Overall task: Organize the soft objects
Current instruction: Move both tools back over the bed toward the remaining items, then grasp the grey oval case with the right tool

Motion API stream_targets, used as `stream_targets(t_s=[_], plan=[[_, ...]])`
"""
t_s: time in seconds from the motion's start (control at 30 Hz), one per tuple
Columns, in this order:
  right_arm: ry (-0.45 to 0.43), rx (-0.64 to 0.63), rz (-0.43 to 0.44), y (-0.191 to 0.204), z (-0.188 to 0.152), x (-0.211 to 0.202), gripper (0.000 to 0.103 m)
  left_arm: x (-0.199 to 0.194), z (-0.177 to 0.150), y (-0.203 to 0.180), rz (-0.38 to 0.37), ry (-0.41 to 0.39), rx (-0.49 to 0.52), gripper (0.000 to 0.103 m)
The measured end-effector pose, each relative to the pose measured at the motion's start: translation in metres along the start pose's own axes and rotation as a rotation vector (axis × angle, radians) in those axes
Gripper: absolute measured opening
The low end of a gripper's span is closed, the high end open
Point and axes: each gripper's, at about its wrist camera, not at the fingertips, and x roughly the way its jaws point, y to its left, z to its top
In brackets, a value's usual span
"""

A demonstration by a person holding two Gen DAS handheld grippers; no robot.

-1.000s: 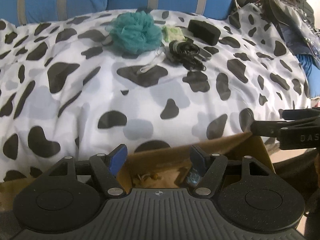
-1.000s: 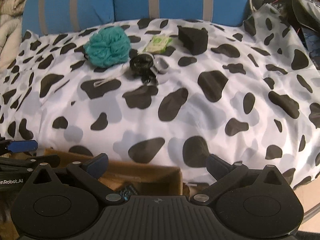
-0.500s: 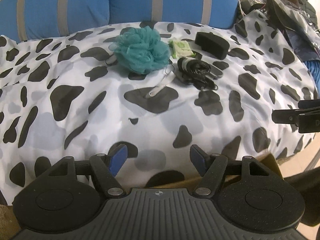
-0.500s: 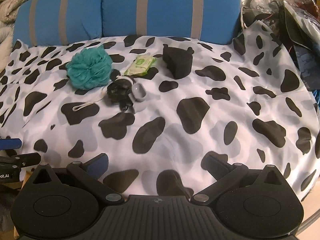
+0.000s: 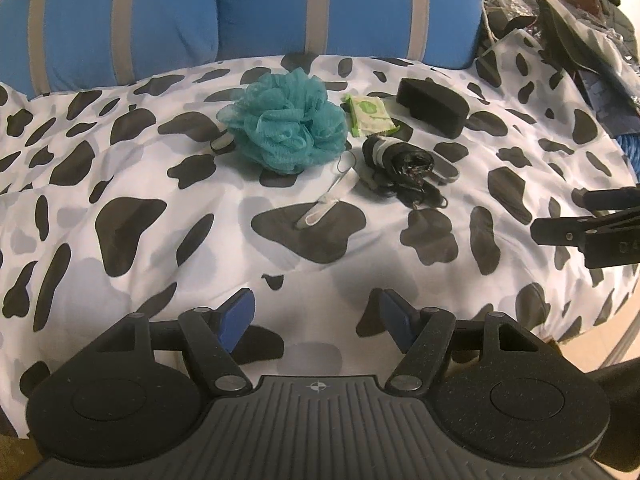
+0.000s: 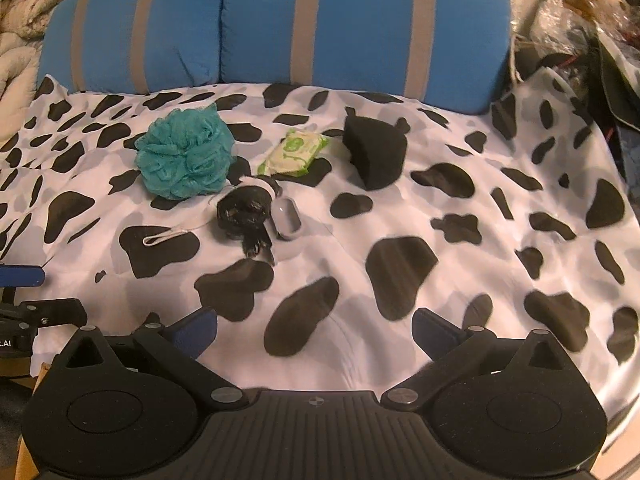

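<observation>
A teal mesh bath pouf (image 5: 286,122) (image 6: 186,154) with a white cord loop lies on the cow-print cover (image 5: 160,184) (image 6: 460,216). Beside it lie a green wipes pack (image 5: 370,114) (image 6: 294,152), a black sponge block (image 5: 432,107) (image 6: 376,152) and a black crumpled bundle with a grey case (image 5: 404,166) (image 6: 250,210). My left gripper (image 5: 316,316) is open and empty, well short of them. My right gripper (image 6: 316,326) is open and empty too, over the cover's near part. It shows at the right edge of the left wrist view (image 5: 560,216).
Blue cushions with grey stripes (image 5: 260,12) (image 6: 280,28) stand behind the cover. Clutter of bags and dark items (image 5: 560,12) (image 6: 580,40) fills the right back. A beige quilt (image 6: 20,32) lies at the far left. A cardboard edge (image 6: 24,452) shows below left.
Both grippers have risen and moved forward over the cover. The cardboard box below them has dropped out of the left view. The objects look nearer. Both stay open.
</observation>
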Motion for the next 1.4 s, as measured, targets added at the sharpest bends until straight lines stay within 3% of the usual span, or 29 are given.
stream_targets(t_s=[0.73, 1.0, 1.2, 1.4], plan=[[0.035, -0.103, 0.138, -0.006, 0.039, 0.075, 0.080, 0.025, 0.036, 0.020, 0.011, 0.002, -0.014, 0.068], [0.080, -0.212, 0.208, -0.002, 0.046, 0.113, 0.063, 0.028, 0.049, 0.030, 0.013, 0.003, -0.033, 0.068], [0.126, -0.263, 0.242, 0.002, 0.052, 0.138, 0.040, 0.026, 0.058, 0.034, 0.000, -0.005, -0.046, 0.068], [0.135, -0.284, 0.252, 0.006, 0.053, 0.143, 0.036, 0.028, 0.059, 0.032, 0.006, 0.007, -0.031, 0.068]])
